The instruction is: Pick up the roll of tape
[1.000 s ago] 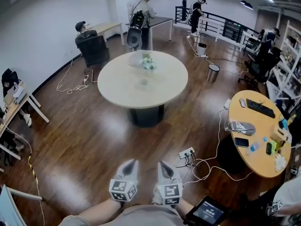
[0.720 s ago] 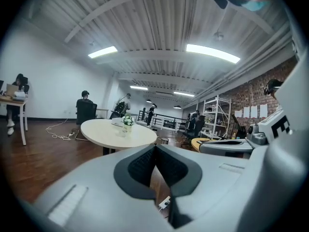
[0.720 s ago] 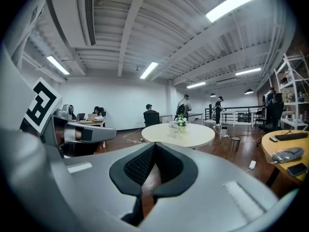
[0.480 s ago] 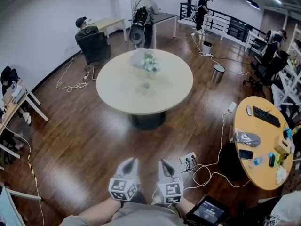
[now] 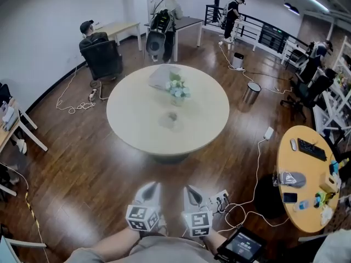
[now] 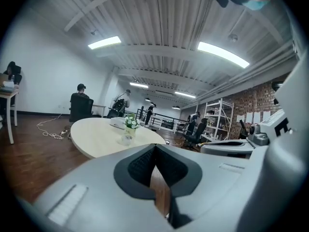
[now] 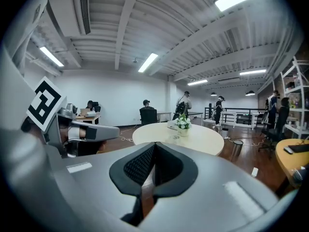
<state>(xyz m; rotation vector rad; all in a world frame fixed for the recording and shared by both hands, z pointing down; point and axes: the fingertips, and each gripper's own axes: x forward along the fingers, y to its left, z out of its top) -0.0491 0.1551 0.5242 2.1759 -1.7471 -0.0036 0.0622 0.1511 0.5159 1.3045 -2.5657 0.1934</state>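
A small clear roll of tape (image 5: pixel 171 117) lies near the middle of the round beige table (image 5: pixel 137 119), in front of a pot of white flowers (image 5: pixel 177 88). The tape roll (image 6: pixel 126 139) shows faintly in the left gripper view, and the same tape roll (image 7: pixel 175 137) in the right gripper view. My left gripper (image 5: pixel 149 187) and right gripper (image 5: pixel 191 190) are held side by side low in the head view, over the wooden floor and well short of the table. Both are shut with nothing between the jaws, as the left gripper (image 6: pixel 155 146) and right gripper (image 7: pixel 155 144) show.
A power strip with tangled white cables (image 5: pixel 219 197) lies on the floor just right of my right gripper. A yellow round table (image 5: pixel 293 201) with clutter stands at the right. A bin (image 5: pixel 252 92), a black chair (image 5: pixel 103 59) and people stand beyond the beige table.
Both grippers have travelled forward with the person. The round table now sits lower and larger in the head view, so it is nearer. The jaws stayed shut.
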